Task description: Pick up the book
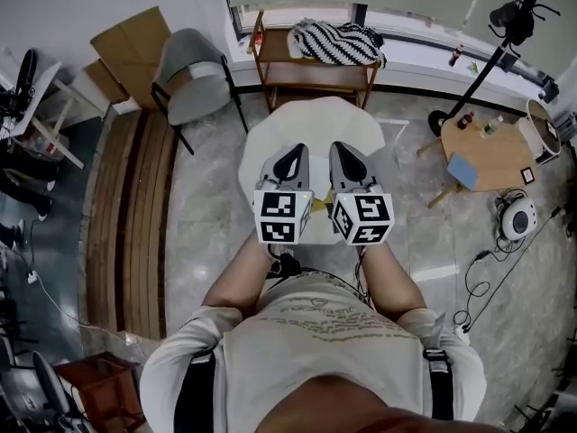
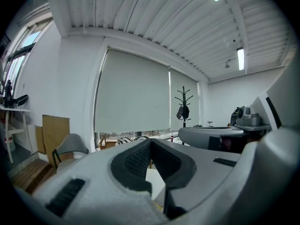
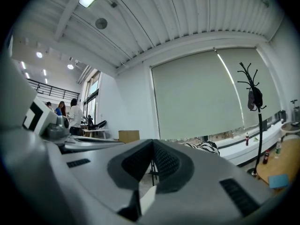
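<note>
Both grippers are held side by side over a round white table (image 1: 311,120), pointing roughly level toward the window. In the head view, the left gripper (image 1: 292,154) and the right gripper (image 1: 343,152) each show jaws that meet at the tips. In the left gripper view, the left gripper (image 2: 150,142) is shut with nothing in it. The right gripper (image 3: 152,142) looks the same in its own view. A small yellowish patch (image 1: 321,207) shows between the two marker cubes, low on the table. I cannot tell if it is the book. The grippers hide the rest of it.
Beyond the table stands a wooden bench (image 1: 315,70) with a striped cloth (image 1: 335,41). A grey chair (image 1: 194,79) is at the back left and a low wooden table (image 1: 491,156) at the right. A coat stand (image 1: 505,34) and floor cables (image 1: 478,278) are also at the right.
</note>
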Tool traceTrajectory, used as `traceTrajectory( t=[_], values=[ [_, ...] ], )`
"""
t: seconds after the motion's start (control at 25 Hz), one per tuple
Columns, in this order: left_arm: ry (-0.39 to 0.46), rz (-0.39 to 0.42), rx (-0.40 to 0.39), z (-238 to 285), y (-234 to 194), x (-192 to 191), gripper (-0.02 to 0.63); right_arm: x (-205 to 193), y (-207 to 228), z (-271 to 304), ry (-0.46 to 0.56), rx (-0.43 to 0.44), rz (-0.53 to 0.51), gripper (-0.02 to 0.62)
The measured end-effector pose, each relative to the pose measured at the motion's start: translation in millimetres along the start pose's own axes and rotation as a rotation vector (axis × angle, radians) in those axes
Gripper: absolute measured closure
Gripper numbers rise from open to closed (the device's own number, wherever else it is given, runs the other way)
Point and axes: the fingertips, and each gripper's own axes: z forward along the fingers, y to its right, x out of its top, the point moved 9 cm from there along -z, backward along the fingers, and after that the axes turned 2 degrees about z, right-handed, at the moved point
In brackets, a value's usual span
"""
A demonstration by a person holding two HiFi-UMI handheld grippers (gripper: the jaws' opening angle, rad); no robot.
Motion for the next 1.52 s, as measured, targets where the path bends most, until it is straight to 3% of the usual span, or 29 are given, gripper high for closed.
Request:
traceTrajectory(
  t=[0.6,1.0,1.52],
  values=[
    [0.018,-0.017,-0.064,71.7,-80.3,14.9,0.588,14.2,-0.8,97.0,0.004,-0.063,-0.032,0.569],
    [-0.02,-0.052,-0.098,112.6,-135.9,-3.3,0.588,0.8,-6.2,159.3,-0.028,-0.107,-0.031,0.569],
    [-0.099,-0.095,-0.108,148.0,-141.7,-24.6,0.588,-18.4,24.3,177.8,-0.104,-0.13,-0.005,0.569]
  ],
)
